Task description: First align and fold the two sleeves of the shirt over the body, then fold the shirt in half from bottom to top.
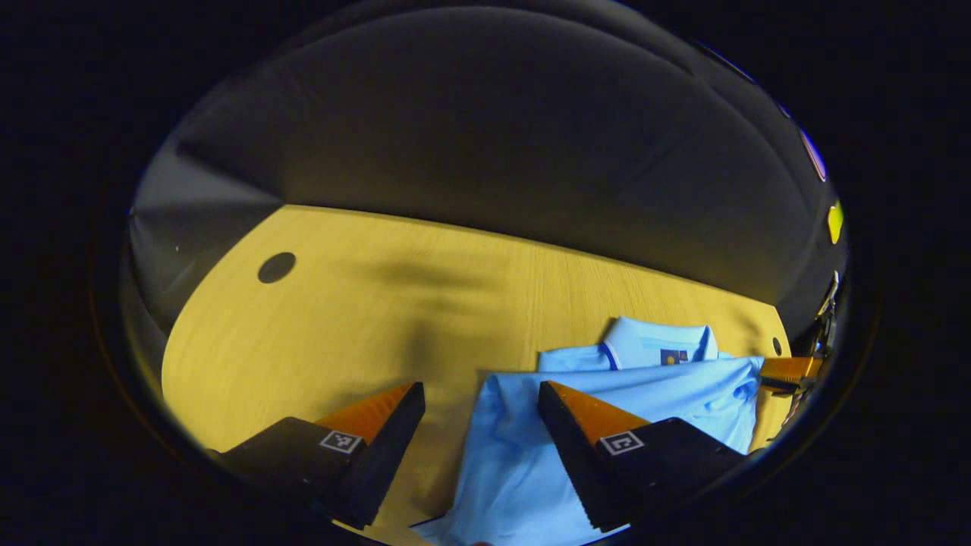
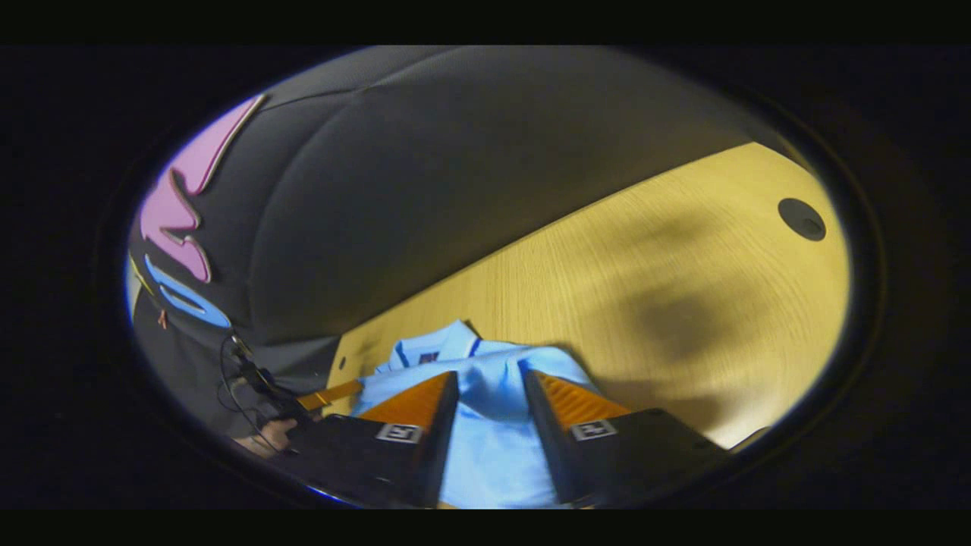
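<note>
— Where was the shirt point(image 1: 607, 409) at that moment?

— It lay on the wooden table point(image 1: 341, 326), a light blue polo shirt. In the left gripper view the collar point(image 1: 658, 343) pointed to the far edge of the table, and a folded layer of the cloth lay across the body just under the collar.

— And the left gripper point(image 1: 481, 406)?

— Its jaws stood wide apart. One finger was over the bare wood, the other one over the blue cloth, and the left edge of the shirt ran between them. It grasped nothing that I could see.

— The right gripper point(image 2: 490, 394)?

— In the right gripper view its two fingers stood on both sides of a raised ridge of the blue cloth, near the collar. There was a gap between them, with the cloth in it. Whether they pressed on the cloth or were only beside it, I could not tell.

— Did you see anything else?

— In the left gripper view the tip of the right gripper showed at the right end of the folded layer. In the right gripper view a hand point(image 2: 267, 435) was low on the left, with some cables point(image 2: 243, 371) above it. Also a dark round hole point(image 1: 276, 267) was in the table top, well apart from the shirt.
</note>
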A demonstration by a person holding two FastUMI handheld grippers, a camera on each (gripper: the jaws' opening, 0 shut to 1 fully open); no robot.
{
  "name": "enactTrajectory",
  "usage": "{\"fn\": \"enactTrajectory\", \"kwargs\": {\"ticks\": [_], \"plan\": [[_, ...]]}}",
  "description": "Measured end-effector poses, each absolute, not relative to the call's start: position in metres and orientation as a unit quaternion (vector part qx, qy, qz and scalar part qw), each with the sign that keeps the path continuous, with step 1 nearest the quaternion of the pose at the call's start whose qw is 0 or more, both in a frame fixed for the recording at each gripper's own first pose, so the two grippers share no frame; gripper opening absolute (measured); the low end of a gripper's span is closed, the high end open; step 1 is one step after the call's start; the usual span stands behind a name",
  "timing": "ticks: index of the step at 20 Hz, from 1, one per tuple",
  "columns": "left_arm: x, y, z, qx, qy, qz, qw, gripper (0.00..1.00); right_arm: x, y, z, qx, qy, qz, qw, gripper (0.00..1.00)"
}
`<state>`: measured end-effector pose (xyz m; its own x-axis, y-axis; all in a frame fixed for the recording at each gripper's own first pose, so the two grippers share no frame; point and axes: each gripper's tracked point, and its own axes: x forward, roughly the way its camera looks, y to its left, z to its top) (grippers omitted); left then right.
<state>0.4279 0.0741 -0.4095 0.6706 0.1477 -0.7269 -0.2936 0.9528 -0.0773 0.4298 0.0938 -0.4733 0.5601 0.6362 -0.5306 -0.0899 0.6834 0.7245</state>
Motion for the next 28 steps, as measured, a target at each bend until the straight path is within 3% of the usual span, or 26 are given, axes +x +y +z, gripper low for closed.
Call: {"fn": "enactTrajectory", "kwargs": {"ticks": [1,2,3,4,5,6,12,17,23,28], "plan": [[0.426,0.070,-0.406,-0.107,0.378,0.121,0.911,0.98,0.423,0.089,-0.466,0.311,0.409,0.230,0.827,0.58],[0.421,0.069,-0.395,-0.108,0.371,0.118,0.915,0.97,0.415,0.086,-0.456,0.300,0.400,0.236,0.833,0.77],[0.411,0.069,-0.382,-0.100,0.364,0.113,0.919,0.97,0.407,0.083,-0.441,0.292,0.390,0.241,0.839,0.81],[0.401,0.067,-0.368,-0.084,0.356,0.105,0.925,0.97,0.401,0.078,-0.427,0.283,0.379,0.243,0.847,0.90],[0.387,0.060,-0.357,-0.068,0.351,0.095,0.929,0.97,0.395,0.071,-0.414,0.271,0.364,0.242,0.858,0.85],[0.371,0.052,-0.344,-0.056,0.350,0.085,0.931,0.97,0.389,0.066,-0.401,0.254,0.349,0.240,0.869,0.97],[0.258,-0.023,-0.260,-0.037,0.299,0.038,0.953,0.97,0.310,0.031,-0.290,0.149,0.242,0.190,0.940,0.98],[0.146,-0.055,-0.183,-0.045,0.215,0.029,0.975,0.97,0.181,0.013,-0.186,0.107,0.141,0.116,0.977,0.98],[-0.016,-0.054,-0.109,-0.006,0.135,0.060,0.989,0.96,0.014,0.020,-0.098,0.060,0.059,0.069,0.994,0.98],[-0.095,-0.075,-0.082,0.008,0.109,0.056,0.992,0.96,-0.072,0.046,-0.055,0.053,0.035,0.091,0.994,0.97]]}}
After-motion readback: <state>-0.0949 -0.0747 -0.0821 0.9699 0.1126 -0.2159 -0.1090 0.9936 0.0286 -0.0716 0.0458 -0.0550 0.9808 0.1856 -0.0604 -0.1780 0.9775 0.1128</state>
